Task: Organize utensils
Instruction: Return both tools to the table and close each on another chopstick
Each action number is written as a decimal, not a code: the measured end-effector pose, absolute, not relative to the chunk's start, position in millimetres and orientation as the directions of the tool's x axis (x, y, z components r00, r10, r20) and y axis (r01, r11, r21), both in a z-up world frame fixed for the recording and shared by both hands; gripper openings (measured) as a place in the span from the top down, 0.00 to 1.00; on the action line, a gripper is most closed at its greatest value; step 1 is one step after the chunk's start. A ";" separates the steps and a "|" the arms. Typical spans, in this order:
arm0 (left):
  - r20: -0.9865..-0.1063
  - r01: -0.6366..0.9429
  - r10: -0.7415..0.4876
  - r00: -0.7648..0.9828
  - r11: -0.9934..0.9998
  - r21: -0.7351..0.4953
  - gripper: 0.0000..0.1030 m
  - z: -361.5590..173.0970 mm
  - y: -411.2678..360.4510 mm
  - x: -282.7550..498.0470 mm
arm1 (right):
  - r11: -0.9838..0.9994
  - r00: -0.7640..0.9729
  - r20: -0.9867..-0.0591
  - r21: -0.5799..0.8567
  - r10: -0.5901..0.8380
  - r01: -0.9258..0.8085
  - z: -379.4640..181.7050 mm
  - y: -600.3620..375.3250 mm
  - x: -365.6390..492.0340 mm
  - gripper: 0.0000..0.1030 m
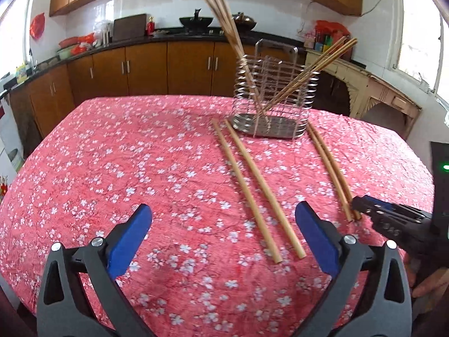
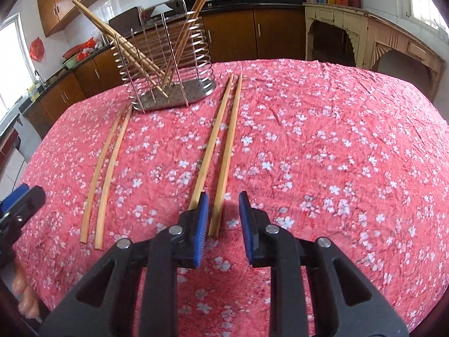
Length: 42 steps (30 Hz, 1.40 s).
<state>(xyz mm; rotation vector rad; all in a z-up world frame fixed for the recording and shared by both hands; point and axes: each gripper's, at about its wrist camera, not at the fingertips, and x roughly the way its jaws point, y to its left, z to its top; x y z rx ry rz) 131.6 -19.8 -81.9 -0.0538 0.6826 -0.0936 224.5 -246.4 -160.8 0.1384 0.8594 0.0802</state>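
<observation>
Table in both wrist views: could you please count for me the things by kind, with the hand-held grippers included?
Chopsticks lying flat: 4
Wire holder: 1
Hand-held grippers: 2 (left, right)
Total: 7
Sticks standing in the holder overlap too much to count and are left out.

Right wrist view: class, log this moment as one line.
right gripper: open at near ends of right chopstick pair | left gripper: open | holder: part-filled
</observation>
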 end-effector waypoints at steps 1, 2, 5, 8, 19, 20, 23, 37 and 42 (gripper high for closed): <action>-0.630 0.075 -0.108 0.769 0.994 -0.078 0.02 -83.1 -21.5 131.9 | 0.988 0.650 -0.750 0.152 0.124 -0.013 -160.2 -247.9 224.5 0.77; -0.637 0.079 -0.110 0.763 0.994 -0.077 0.02 -86.1 -24.5 131.1 | 0.989 0.652 -0.749 0.148 0.120 -0.011 -160.4 -247.9 224.0 0.78; -0.655 0.095 -0.129 0.745 0.992 -0.087 0.02 -94.6 -27.0 134.0 | 0.990 0.652 -0.749 0.143 0.113 -0.006 -161.3 -247.3 222.7 0.79; -0.679 0.099 -0.125 0.724 0.992 -0.077 0.05 -102.5 -32.6 136.0 | 0.992 0.655 -0.749 0.130 0.099 -0.001 -161.3 -249.3 216.6 0.81; -0.757 0.107 -0.112 0.644 0.993 -0.056 0.50 -122.5 -46.5 155.7 | 0.979 0.653 -0.757 0.132 -0.001 0.155 -161.7 -283.3 223.9 0.92; -0.758 0.109 -0.103 0.644 0.993 -0.043 0.55 -122.8 -48.7 157.0 | 0.976 0.649 -0.760 0.135 -0.010 0.173 -161.5 -289.0 225.6 0.92; -0.765 0.097 -0.059 0.642 0.995 0.005 0.75 -123.2 -51.0 164.3 | 0.965 0.638 -0.770 0.147 -0.027 0.218 -160.7 -303.2 229.6 0.92; -0.777 0.012 -0.003 0.629 1.000 0.006 0.88 -121.2 39.4 230.2 | 0.914 0.609 -0.770 0.085 -0.193 0.396 -162.7 -375.7 256.5 0.92; -0.722 -0.010 0.018 0.692 1.000 0.016 0.31 -113.5 47.4 210.4 | 0.915 0.606 -0.770 0.076 -0.198 0.396 -163.4 -373.4 261.1 0.92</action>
